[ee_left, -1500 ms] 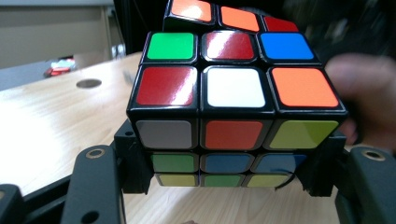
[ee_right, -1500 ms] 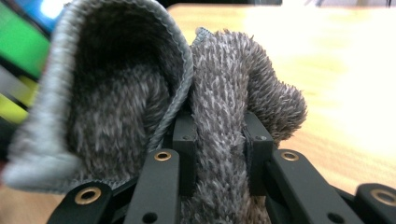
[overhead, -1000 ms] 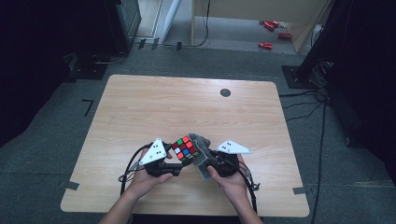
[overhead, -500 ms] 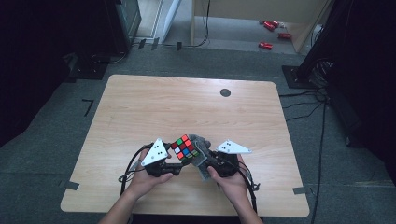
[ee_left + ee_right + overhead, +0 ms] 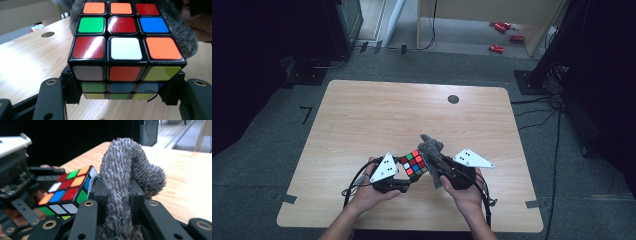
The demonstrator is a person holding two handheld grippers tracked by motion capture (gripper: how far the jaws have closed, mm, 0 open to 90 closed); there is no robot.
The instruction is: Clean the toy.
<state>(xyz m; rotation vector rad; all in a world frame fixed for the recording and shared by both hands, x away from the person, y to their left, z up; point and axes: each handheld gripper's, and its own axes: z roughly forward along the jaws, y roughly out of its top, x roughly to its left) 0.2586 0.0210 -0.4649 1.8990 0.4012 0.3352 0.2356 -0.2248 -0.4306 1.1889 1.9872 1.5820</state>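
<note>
already gripped, wiping barely begun

high view: the left gripper (image 5: 398, 176) and right gripper (image 5: 438, 170) meet over the near edge of the bench (image 5: 362, 120), cube (image 5: 414, 163) between them.

left gripper view: jaws closed partway on the cube's (image 5: 126, 50) lower layers, holding it off the bench.

right gripper view: jaws pinched tight on a grey cloth (image 5: 125, 185), which touches one cube (image 5: 67, 192) face. both grasps look done; most faces probably remain to wipe.

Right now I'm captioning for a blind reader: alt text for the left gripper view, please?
A scrambled puzzle cube sits clamped between the left gripper's two black jaws above a wooden table. A grey fuzzy cloth presses against the cube's far side.
</note>
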